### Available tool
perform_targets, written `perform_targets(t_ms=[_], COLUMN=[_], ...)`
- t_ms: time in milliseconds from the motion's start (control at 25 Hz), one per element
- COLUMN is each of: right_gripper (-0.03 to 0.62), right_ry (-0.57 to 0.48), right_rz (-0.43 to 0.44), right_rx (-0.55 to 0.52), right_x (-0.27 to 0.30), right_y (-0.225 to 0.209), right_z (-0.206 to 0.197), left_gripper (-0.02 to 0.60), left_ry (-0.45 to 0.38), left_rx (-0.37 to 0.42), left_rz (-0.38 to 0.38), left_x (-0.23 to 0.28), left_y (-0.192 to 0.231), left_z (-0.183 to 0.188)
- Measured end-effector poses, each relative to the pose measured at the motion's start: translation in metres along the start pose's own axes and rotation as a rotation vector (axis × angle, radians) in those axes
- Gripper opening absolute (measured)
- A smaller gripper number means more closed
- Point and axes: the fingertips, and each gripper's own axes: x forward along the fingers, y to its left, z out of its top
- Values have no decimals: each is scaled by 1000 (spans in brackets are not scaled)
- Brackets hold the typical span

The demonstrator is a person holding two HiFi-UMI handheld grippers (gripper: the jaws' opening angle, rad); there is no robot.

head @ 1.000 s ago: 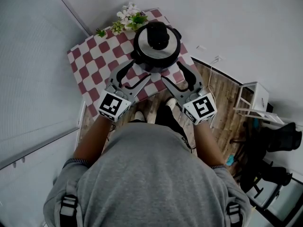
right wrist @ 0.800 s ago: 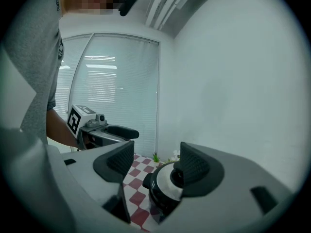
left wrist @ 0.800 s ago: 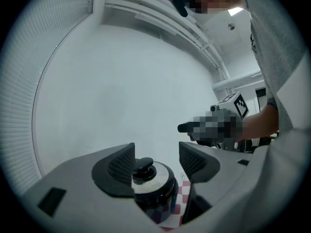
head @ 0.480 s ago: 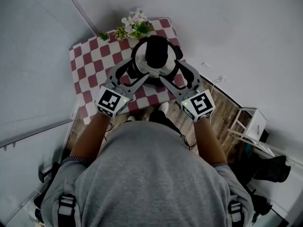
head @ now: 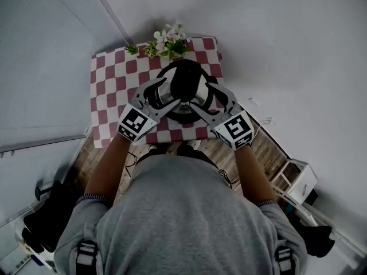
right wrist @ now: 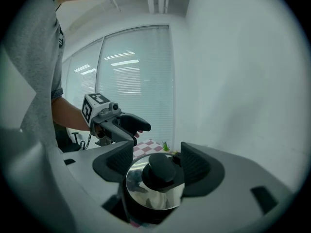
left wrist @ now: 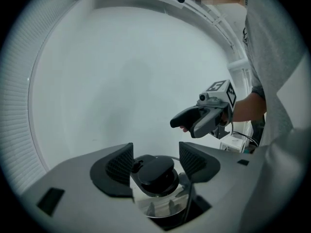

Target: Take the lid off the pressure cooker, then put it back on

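Note:
The pressure cooker (head: 182, 109) stands on the checked table with its steel lid (right wrist: 155, 192) on and a black knob (head: 184, 80) on top. My left gripper (head: 162, 95) reaches in from the lower left and is open. Its pads (left wrist: 119, 165) flank the knob (left wrist: 156, 171) without touching it. My right gripper (head: 203, 99) comes in from the lower right, also open. Its jaws have just been opening a little further, and the knob (right wrist: 163, 171) lies between the pads (right wrist: 192, 162), apart from them. Each gripper view also shows the other gripper: the right (left wrist: 204, 118) and the left (right wrist: 114, 120).
The small table (head: 109, 79) has a red and white checked cloth and stands against a white wall. A bunch of flowers (head: 169, 39) sits behind the cooker. A white stool (head: 295, 179) stands on the wooden floor at the right, a black chair (head: 49, 216) at the lower left.
Both grippers have moved forward from the table's near edge to the cooker. They were short of the lid before and now sit either side of its knob.

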Motion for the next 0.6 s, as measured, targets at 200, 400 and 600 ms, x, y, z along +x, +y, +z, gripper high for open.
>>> perform_targets(t_ms=[200, 400, 600], right_gripper=[321, 325, 328], right_ry=[60, 174, 294], right_rz=[105, 180, 213], right_rx=[-28, -56, -71], right_x=[15, 34, 51], right_y=[-4, -4, -2], right_z=[-13, -32, -50], left_gripper=[311, 319, 327], left_ry=[83, 213, 327], left_rx=[31, 109, 173], left_rz=[-44, -146, -264], left_x=[17, 32, 44], left_y=[-3, -3, 3], left_z=[-13, -32, -54])
